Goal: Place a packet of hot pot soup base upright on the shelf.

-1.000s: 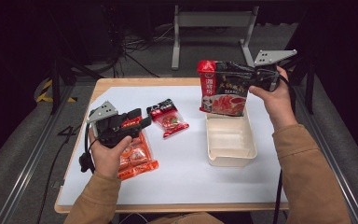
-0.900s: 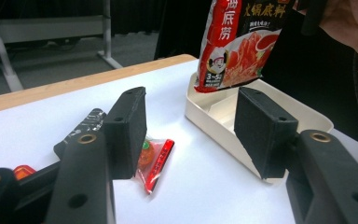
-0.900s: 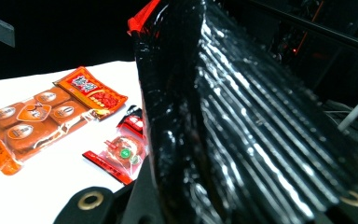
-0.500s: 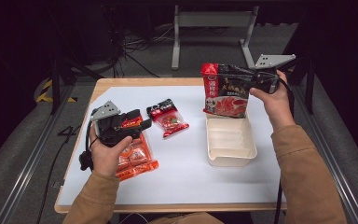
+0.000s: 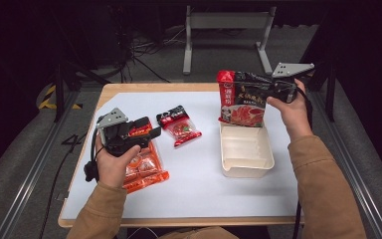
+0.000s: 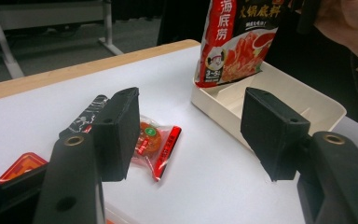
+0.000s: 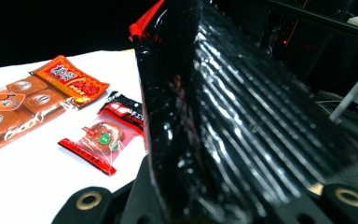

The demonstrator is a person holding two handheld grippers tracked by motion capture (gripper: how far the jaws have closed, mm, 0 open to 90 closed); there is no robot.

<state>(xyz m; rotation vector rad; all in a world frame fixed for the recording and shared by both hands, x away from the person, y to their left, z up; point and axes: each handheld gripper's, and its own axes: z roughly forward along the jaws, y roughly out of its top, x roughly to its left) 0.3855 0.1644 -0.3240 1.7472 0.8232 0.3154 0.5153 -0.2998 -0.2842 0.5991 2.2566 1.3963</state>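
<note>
Soup-base pouch (image 5: 241, 97) hangs upright in my right gripper (image 5: 273, 89), clamped near its top edge, over the far end of the cream tray (image 5: 246, 167).

I count three packets and one tray on the white table (image 5: 204, 184). At the right, the pouch's lower edge dips just inside the tray's far wall. A small red snack packet (image 5: 179, 127) lies flat mid-table, well apart from the tray. At the near left, my left gripper (image 5: 151, 133) hovers over the orange multipack (image 5: 146, 169), its jaws having just been opening and now apart with nothing between them. My left hand (image 5: 112, 164) covers much of that multipack. In the right gripper view the pouch's black back (image 7: 233, 121) blocks the tray, and its print is too blurred to read.
</note>
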